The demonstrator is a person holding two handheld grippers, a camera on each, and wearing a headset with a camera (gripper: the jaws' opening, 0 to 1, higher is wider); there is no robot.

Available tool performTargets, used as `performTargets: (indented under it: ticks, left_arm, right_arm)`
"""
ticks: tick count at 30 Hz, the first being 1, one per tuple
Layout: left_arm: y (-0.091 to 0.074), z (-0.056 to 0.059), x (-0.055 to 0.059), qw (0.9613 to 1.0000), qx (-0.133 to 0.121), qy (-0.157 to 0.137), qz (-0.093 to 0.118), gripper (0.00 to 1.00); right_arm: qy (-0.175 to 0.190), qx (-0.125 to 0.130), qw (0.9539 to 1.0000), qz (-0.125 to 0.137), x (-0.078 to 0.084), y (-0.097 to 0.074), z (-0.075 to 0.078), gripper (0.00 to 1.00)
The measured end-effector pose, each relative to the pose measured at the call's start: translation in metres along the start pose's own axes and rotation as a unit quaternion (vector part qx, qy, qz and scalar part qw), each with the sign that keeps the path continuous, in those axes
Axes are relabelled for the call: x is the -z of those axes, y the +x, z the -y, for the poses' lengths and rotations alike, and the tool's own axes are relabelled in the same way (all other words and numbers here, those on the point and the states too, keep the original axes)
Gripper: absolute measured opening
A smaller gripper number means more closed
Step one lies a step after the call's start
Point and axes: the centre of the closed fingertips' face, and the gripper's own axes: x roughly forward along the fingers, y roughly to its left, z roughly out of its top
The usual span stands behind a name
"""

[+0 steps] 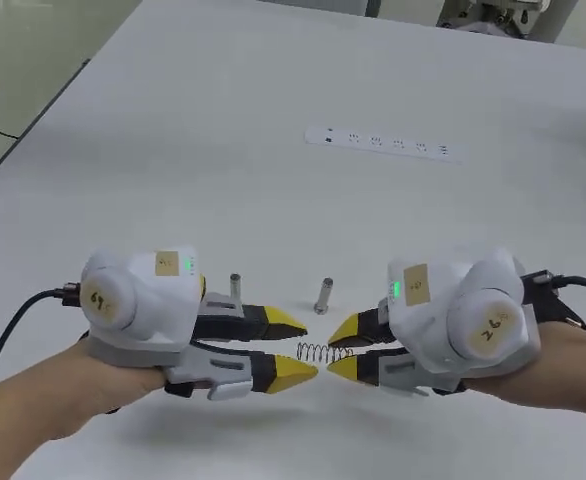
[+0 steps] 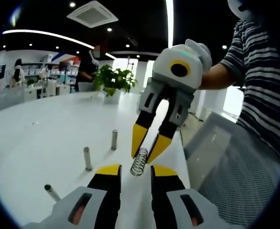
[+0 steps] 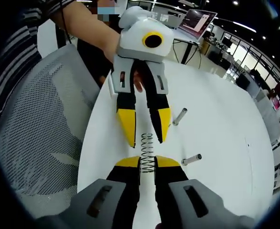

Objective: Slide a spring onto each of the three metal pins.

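workbench [image 1: 273, 90] is lying white and flat under both tools, with a power strip [image 1: 383, 143] sitting well beyond the work area.

left gripper [image 1: 301, 347] is pointing inward from the person's left. its jaws are standing apart and gripping nothing. the free end of the spring [image 1: 316, 351] is reaching into that gap without being pinched, so far as the right gripper view is showing.

right gripper [image 1: 336, 350] is pointing inward from the opposite side. its jaws are narrowed onto the other end of the spring and are carrying it.

metal pins [image 2: 87, 158] are numbering three in the left gripper view, and all are appearing bare. in the head view the nearer pin [image 1: 324, 296] is standing upright just beyond the meeting jaw tips. the second pin [image 1: 236, 287] is standing upright beyond the left gripper's jaws.

the spring is lying level, its long axis running side to side from one gripper to the other, crosswise to the upright pins.

judgement: the coming move is turning on tipping that axis upright over the nearer pin, which is lying slightly closer to the right gripper.
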Motion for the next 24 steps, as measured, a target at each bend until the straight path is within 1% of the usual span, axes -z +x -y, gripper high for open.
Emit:
performTargets:
  ticks: [8, 12, 21, 24]
  left_arm:
    - [0.0037, 0.0009, -0.0033, 1.0, 0.006, -0.002, 0.006, 0.13]
    - [0.0047, 0.0022, -0.0046, 0.9999, 0.008, 0.001, 0.008, 0.11]
    - [0.0047, 0.006, -0.002, 0.9999, 0.013, 0.002, 0.005, 0.07]
    - [0.0041, 0.0056, -0.0041, 0.9999, 0.01, 0.0, 0.011, 0.06]
  right_arm:
    - [-0.002, -0.002, 1.0, 0.001, -0.0015, -0.0003, -0.0014, 0.08]
    - [-0.004, -0.004, 1.0, 0.002, -0.0026, -0.0001, -0.0027, 0.08]
    - [-0.004, -0.002, 1.0, 0.004, -0.0052, -0.0022, -0.0023, 0.08]
    - [-0.005, -0.003, 1.0, 0.003, -0.0051, -0.0026, -0.0017, 0.08]
